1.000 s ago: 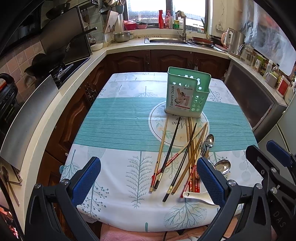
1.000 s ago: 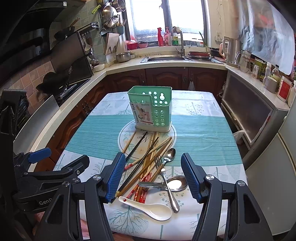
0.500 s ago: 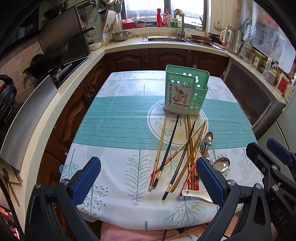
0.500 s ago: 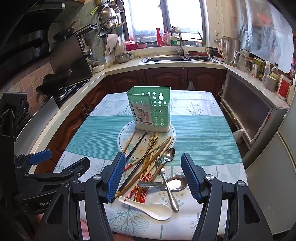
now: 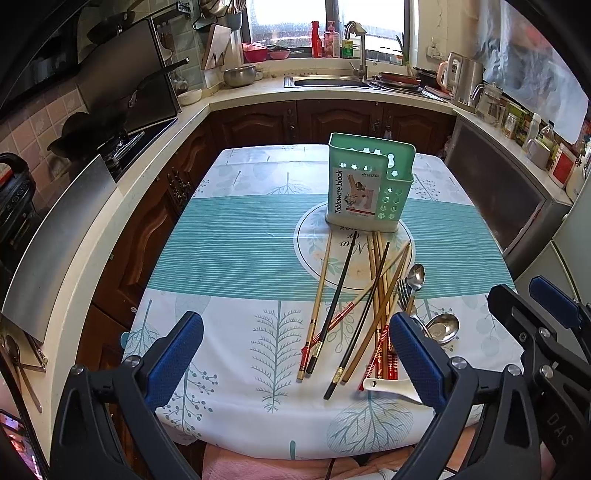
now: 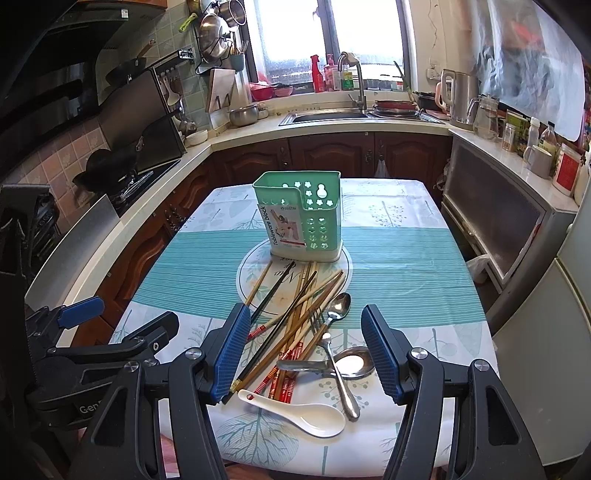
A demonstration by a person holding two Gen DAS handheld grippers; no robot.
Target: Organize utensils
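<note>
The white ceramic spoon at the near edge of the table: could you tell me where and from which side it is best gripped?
Probably at the handle of the white ceramic spoon, midway along, from above. It lies flat, nearest the edge, clear of the chopsticks except at its tip; the bowl looks too wide. The open right claw hangs almost over it.

A U-shaped kitchen wraps the scene: dark wooden cabinets (image 6: 325, 155) under a pale counter (image 6: 236, 136), with a steel sink (image 6: 325, 117) and its tap (image 6: 354, 79) below a bright window (image 6: 325, 33) that floods the room with daylight. To the left stand a stove with a black wok (image 6: 107, 166) and pink wall tiles (image 6: 55, 155); pans hang near the window. In the middle, the worktop wears a white-and-teal tablecloth (image 5: 240, 251) printed with trees.
</note>
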